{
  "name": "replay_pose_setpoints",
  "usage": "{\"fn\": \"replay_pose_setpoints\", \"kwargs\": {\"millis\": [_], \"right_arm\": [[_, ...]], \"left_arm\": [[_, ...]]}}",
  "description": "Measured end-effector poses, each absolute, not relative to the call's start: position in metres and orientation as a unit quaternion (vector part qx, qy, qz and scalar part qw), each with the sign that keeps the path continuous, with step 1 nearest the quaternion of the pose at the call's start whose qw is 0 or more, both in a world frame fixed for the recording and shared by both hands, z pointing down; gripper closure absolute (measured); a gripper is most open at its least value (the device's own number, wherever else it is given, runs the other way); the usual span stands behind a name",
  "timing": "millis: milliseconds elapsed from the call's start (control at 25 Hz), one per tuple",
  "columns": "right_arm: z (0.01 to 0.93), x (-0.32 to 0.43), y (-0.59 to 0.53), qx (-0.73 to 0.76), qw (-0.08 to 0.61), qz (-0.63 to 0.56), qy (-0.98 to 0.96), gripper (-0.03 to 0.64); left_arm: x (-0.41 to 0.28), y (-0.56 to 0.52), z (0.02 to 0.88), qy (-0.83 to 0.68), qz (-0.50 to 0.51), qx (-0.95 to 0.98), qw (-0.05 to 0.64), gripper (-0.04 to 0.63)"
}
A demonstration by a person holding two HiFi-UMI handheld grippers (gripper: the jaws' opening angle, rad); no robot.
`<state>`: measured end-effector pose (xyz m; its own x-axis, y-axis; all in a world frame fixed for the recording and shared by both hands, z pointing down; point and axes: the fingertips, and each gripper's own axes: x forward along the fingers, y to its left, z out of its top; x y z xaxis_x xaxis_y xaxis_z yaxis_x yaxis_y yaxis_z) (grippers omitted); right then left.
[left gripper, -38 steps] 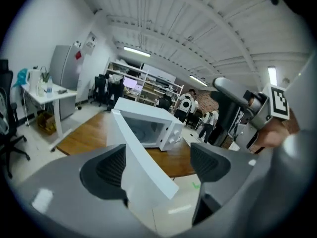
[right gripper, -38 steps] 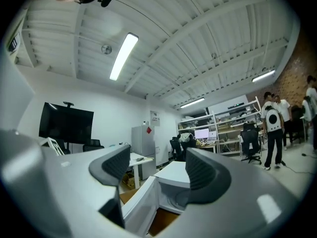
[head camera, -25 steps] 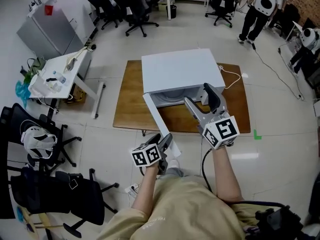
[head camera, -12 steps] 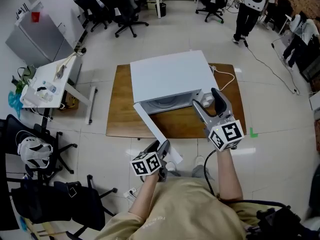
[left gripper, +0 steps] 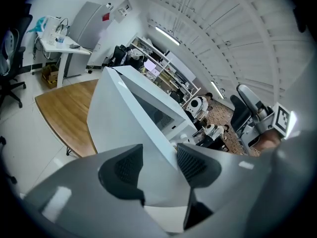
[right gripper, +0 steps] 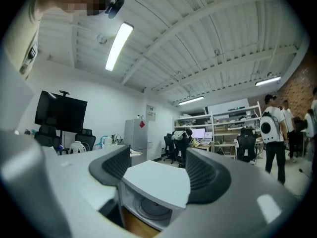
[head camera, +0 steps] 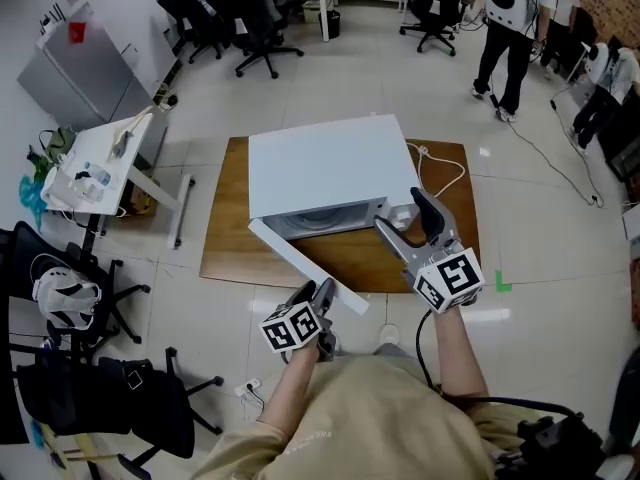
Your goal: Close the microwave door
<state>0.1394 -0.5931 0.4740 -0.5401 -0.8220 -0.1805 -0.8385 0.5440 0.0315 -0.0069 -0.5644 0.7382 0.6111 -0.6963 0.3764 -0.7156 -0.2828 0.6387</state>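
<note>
The white microwave (head camera: 325, 163) stands on a low wooden table (head camera: 225, 243). Its door (head camera: 300, 263) hangs open, angling out from the left hinge toward me. My left gripper (head camera: 325, 290) is at the door's free end. In the left gripper view the door (left gripper: 124, 113) runs between the pads, and the left gripper (left gripper: 159, 157) is shut on its edge. My right gripper (head camera: 400, 213) hovers open by the microwave's front right corner, holding nothing. In the right gripper view the microwave (right gripper: 158, 182) and its round turntable (right gripper: 151, 207) show beyond the open right gripper (right gripper: 157, 162).
A white cable (head camera: 440, 173) trails off the table's right side. A white desk (head camera: 100, 163) and black office chairs (head camera: 70, 298) stand at the left, with a grey cabinet (head camera: 75, 68) behind. People (head camera: 505, 18) stand at the far right. Green tape (head camera: 503, 286) marks the floor.
The door has swung partway in toward the microwave's front, with my left gripper following its free end. The right gripper shifted a little along the front right.
</note>
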Motion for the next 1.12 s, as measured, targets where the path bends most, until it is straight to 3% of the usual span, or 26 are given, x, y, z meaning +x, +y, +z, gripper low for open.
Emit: {"fn": "replay_pose_setpoints", "kwargs": {"millis": [880, 1120], "right_arm": [[0.466, 0.210, -0.614, -0.515, 0.106, 0.041, 0.850, 0.276], [0.466, 0.214, -0.614, -0.520, 0.100, 0.038, 0.848, 0.276]], "left_arm": [[0.056, -0.647, 0.727, -0.447, -0.012, 0.797, 0.406, 0.390], [0.066, -0.677, 0.737, -0.459, 0.028, 0.801, 0.383, 0.450]]}}
